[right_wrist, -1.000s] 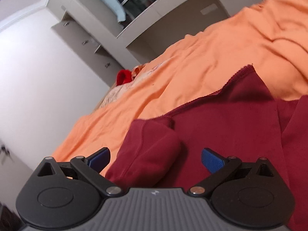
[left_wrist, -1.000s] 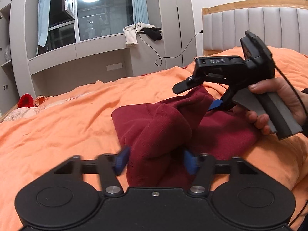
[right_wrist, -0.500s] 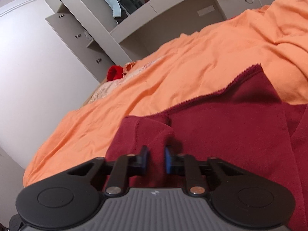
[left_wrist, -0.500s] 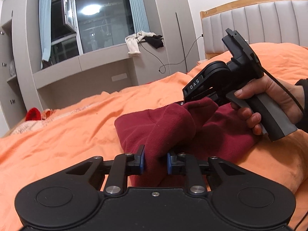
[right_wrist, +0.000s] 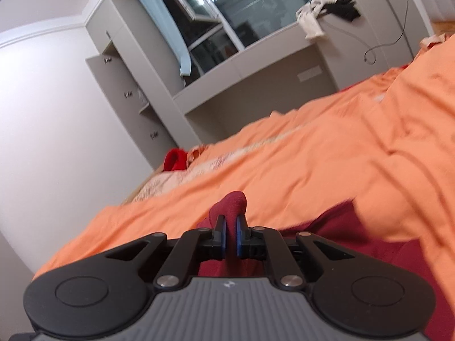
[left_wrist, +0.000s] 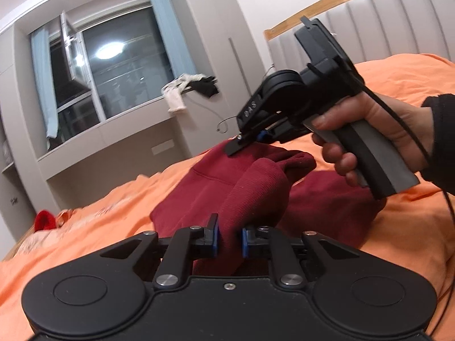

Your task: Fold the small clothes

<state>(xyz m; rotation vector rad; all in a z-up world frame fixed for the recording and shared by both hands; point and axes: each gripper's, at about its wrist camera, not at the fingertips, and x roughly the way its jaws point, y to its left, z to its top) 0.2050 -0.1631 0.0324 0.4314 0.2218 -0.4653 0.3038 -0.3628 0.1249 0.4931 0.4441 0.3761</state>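
A dark red knitted garment (left_wrist: 256, 187) lies bunched on the orange bed cover (left_wrist: 93, 233). My left gripper (left_wrist: 229, 236) has a thick fold of it between its blue pads, which press on the cloth while the jaws are closing. In the same view, a hand (left_wrist: 378, 130) holds my right gripper (left_wrist: 241, 143) above the far side of the garment, lifting a corner. The right wrist view shows the right gripper (right_wrist: 231, 233) shut on a thin fold of the garment (right_wrist: 231, 201), raised above the bed cover (right_wrist: 312, 170).
A padded grey headboard (left_wrist: 384, 20) stands behind the right hand. Loose white and black clothes (left_wrist: 187, 88) lie on the window ledge, with a cable hanging below. A small bright red item (right_wrist: 175, 159) lies at the far end of the bed, near grey cabinets (right_wrist: 128, 93).
Both grippers went from open around the garment to pinching it. The right one has risen with its corner, and the left has shifted along with its fold.
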